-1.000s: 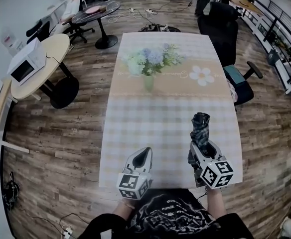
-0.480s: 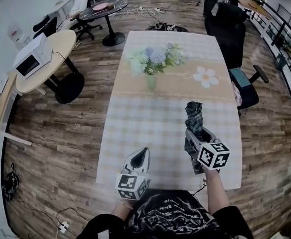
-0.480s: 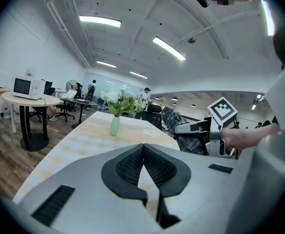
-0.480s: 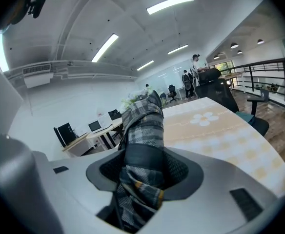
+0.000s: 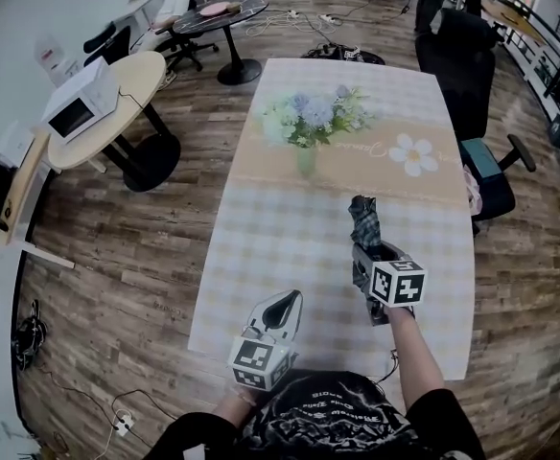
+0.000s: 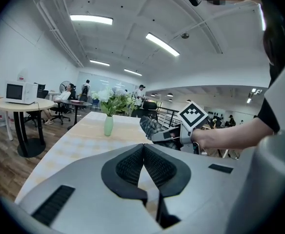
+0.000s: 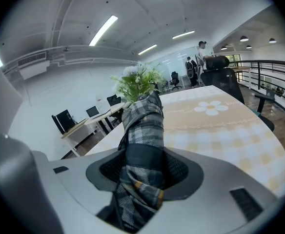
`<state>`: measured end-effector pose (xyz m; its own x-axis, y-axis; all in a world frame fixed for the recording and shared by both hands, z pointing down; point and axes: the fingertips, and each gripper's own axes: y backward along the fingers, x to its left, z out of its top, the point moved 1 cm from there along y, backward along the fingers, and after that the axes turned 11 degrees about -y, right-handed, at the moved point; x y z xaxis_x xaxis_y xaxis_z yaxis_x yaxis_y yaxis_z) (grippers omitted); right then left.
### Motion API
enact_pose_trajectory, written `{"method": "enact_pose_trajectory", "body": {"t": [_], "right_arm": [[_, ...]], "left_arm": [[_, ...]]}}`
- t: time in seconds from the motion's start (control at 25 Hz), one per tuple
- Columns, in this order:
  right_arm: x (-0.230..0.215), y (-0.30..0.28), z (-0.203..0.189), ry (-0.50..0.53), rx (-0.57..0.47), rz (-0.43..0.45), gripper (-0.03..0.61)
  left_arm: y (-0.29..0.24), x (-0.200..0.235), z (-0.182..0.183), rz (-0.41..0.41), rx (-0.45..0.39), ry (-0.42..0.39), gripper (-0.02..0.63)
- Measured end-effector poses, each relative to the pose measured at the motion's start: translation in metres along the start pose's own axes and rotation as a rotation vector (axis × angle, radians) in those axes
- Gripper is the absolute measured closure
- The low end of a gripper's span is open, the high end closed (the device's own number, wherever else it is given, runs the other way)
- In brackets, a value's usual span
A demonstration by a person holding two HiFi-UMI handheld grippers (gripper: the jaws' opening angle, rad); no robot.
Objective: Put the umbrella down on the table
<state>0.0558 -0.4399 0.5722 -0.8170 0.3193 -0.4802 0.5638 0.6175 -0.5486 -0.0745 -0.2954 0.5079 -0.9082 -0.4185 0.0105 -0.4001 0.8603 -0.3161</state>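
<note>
Two grippers are hovering over the near end of a long checked-cloth table (image 5: 261, 257). The right gripper (image 5: 369, 253) is clamping a folded grey plaid umbrella (image 5: 364, 220) above the table's right side. The left gripper (image 5: 282, 305) is holding its jaws together, empty. A green vase of flowers (image 5: 306, 151) is standing well beyond. The jaws are hiding the umbrella's near end.

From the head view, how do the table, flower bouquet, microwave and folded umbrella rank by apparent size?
Largest: the table.
Next: flower bouquet and microwave, too alike to rank.
Smallest: umbrella, partly hidden by the right claw.
</note>
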Motion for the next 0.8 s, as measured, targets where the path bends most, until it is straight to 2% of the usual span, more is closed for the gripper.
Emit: {"method": "enact_pose_trajectory", "body": {"t": [0.36,0.8], "right_arm": [[-0.024,-0.047,-0.016,0.08,0.133,-0.053,0.368],[-0.058,-0.084,-0.029,0.102,0.238,-0.111,0.365]], "left_arm": [[-0.009,0.002,-0.008,-0.003,0.059,-0.009,0.595],[-0.017,0.025,-0.014,0.059,0.096,0.007,0.595]]}}
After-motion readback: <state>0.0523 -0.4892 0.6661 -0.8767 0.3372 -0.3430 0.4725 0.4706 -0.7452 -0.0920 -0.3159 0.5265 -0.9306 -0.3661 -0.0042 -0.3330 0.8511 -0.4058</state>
